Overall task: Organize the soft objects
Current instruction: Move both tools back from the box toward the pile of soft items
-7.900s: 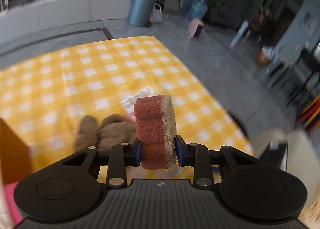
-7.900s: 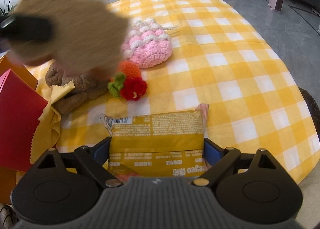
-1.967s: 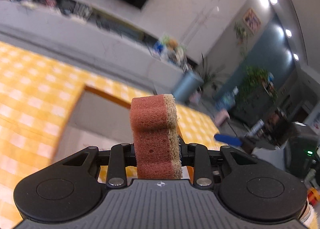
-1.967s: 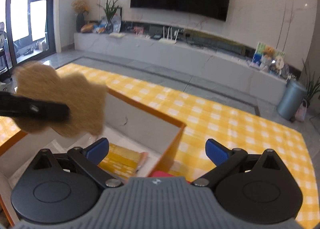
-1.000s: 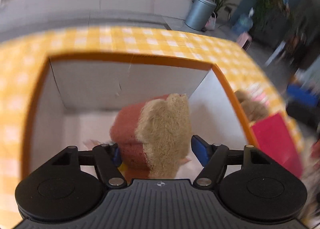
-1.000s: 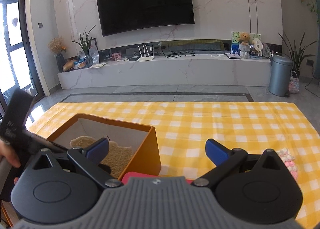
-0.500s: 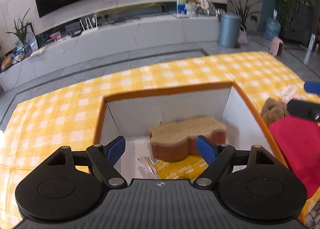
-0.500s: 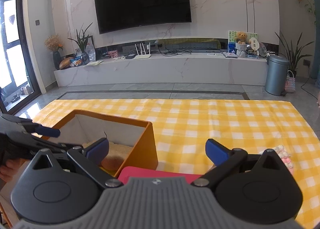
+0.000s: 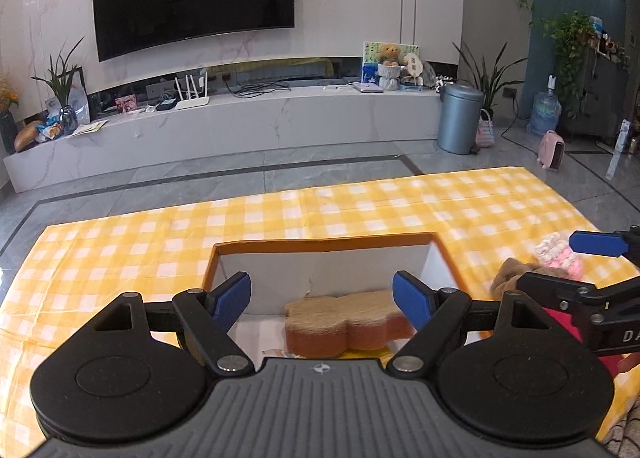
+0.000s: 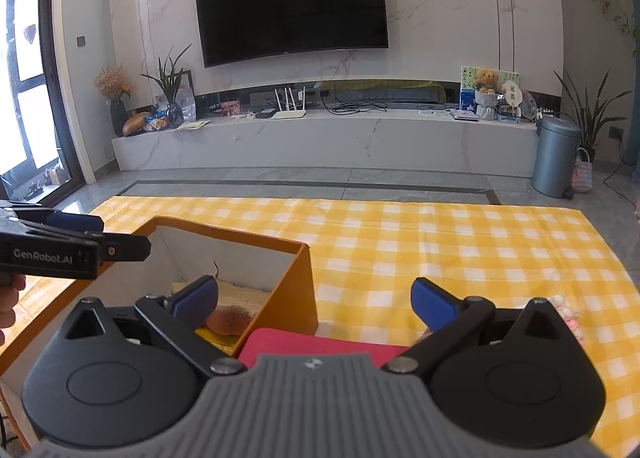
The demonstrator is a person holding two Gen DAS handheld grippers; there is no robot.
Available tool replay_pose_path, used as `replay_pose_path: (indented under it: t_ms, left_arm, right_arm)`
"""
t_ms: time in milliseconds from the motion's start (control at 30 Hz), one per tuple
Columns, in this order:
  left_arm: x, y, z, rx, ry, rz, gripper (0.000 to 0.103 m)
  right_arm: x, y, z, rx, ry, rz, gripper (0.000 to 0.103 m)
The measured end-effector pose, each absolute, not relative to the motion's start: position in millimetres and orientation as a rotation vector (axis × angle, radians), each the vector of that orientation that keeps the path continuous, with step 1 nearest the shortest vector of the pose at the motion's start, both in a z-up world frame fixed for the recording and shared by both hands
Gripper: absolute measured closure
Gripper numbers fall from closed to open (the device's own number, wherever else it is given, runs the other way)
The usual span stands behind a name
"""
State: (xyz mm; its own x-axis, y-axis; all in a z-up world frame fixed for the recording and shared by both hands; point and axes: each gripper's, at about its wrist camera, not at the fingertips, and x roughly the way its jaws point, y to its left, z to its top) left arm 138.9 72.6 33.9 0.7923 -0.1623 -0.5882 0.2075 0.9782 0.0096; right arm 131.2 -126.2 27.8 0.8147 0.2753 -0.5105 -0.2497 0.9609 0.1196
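The rust-red scouring sponge with a tan fibre top (image 9: pixel 344 322) lies flat inside the orange cardboard box with white inner walls (image 9: pixel 324 245), fibre side up, resting on a yellow foil packet (image 9: pixel 360 354) whose edge just peeks out beneath it. The left gripper (image 9: pixel 322 296) hangs above the box at the 6 o'clock edge, its blue pads spread wide and nothing between them; the jaws have just been opening. The right gripper (image 10: pixel 314 298) is likewise wide apart and empty, over a red flat thing (image 10: pixel 316 342) beside the box.

One sponge, one packet in the box. Out on the yellow-and-white checked cloth (image 9: pixel 400 202), at 3 o'clock from the box, wait one brown plush toy (image 9: pixel 508 278) and one pink-and-white crocheted piece (image 9: pixel 558 254), partly hidden by the right gripper.

Handling, as I judge it: both look light, squashy, not fragile. The plush should compress under the pads, so take it across its thick body rather than a limb. The crochet is floppy; pinch through the bunched middle, since an edge grab may let it droop or snag.
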Motion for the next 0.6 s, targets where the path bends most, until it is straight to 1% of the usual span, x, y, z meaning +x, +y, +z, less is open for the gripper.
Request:
replay_pose_path:
  t_ms: [200,400,600]
  left_arm:
    - [130.6,63.0,40.5,0.045,0.623,-0.263,0.008]
    - [123.0,46.4,44.2,0.043,0.618,-0.306,0.008]
    - [114.4,22.2,43.0,0.06,0.631,-0.346,0.008]
  right_arm:
    - [123.2,-143.9,38.8,0.045,0.553,0.252,0.002]
    - [103.2,-176.1,56.0,-0.104,0.515,0.156,0.002]
    - [84.8,-214.9,62.8,-0.249,0.525,0.069,0.002]
